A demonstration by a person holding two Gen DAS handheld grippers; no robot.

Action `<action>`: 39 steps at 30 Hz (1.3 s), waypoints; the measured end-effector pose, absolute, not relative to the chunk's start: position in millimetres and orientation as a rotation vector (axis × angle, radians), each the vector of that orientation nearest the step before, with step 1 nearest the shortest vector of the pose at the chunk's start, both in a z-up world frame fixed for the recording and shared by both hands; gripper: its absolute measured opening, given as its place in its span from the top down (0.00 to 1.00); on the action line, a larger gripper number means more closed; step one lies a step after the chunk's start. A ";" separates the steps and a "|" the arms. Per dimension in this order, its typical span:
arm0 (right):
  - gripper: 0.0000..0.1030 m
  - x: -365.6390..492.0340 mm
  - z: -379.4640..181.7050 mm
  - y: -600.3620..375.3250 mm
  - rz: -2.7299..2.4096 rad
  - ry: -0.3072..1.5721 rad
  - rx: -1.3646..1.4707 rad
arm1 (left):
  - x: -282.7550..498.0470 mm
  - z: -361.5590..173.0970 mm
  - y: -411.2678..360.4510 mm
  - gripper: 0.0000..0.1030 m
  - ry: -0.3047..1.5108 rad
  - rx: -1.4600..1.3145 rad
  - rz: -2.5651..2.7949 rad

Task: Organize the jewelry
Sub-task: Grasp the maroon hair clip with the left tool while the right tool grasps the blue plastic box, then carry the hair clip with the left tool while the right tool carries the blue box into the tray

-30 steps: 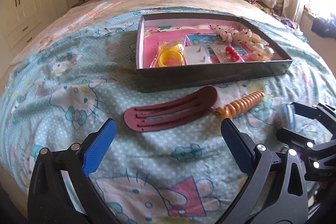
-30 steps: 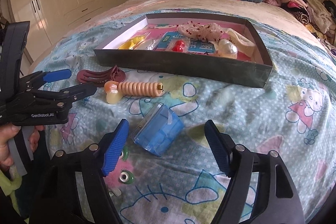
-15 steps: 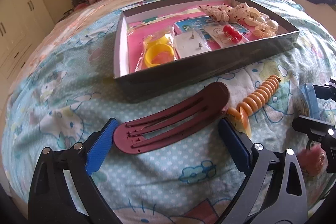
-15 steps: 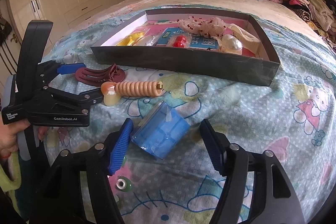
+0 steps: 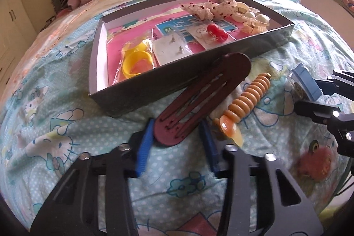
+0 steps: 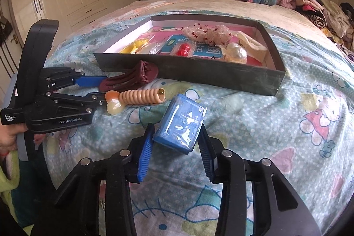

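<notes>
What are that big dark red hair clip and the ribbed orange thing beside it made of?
The dark red hair clip looks like matte plastic or coated metal: flat, slotted, no shine. The ribbed orange clip looks like glossy plastic or resin: it glints, and its flared end seems translucent.

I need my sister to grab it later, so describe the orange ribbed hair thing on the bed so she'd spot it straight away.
Find the shallow dark box on the cartoon-cat bedspread. Just in front of its near wall lies the orange spiral hair clip, between a flat maroon hair clip and a blue box. It alone is ribbed like a spring, with a glossy bone-shaped end.
</notes>
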State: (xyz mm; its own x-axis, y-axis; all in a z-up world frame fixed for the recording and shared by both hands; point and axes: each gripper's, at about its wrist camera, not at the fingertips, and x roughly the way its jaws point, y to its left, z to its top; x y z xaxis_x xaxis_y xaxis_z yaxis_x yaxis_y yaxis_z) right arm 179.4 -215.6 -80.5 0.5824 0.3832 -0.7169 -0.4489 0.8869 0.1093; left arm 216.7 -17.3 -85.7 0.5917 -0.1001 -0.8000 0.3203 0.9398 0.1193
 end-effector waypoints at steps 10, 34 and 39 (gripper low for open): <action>0.64 178.2 -75.1 -223.3 0.454 0.806 -0.084 | 207.4 -73.2 4.8 0.96 0.930 0.125 -0.308; 0.65 173.7 -53.6 -232.2 0.424 0.751 -0.090 | 197.4 -39.9 -5.9 1.00 0.848 0.065 -0.350; 0.65 174.7 -42.4 -233.4 0.419 0.724 -0.092 | 198.0 -23.5 -6.4 1.00 0.814 0.049 -0.359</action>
State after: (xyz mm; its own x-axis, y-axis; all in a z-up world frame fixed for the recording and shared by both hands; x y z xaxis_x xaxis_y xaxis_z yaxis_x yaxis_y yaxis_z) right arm 174.7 -233.4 -42.4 0.6700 0.3400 -0.6599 -0.4030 0.9131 0.0613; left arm 198.0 -6.4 -23.5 0.6293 -0.2952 -0.7189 0.3322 0.9385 -0.0946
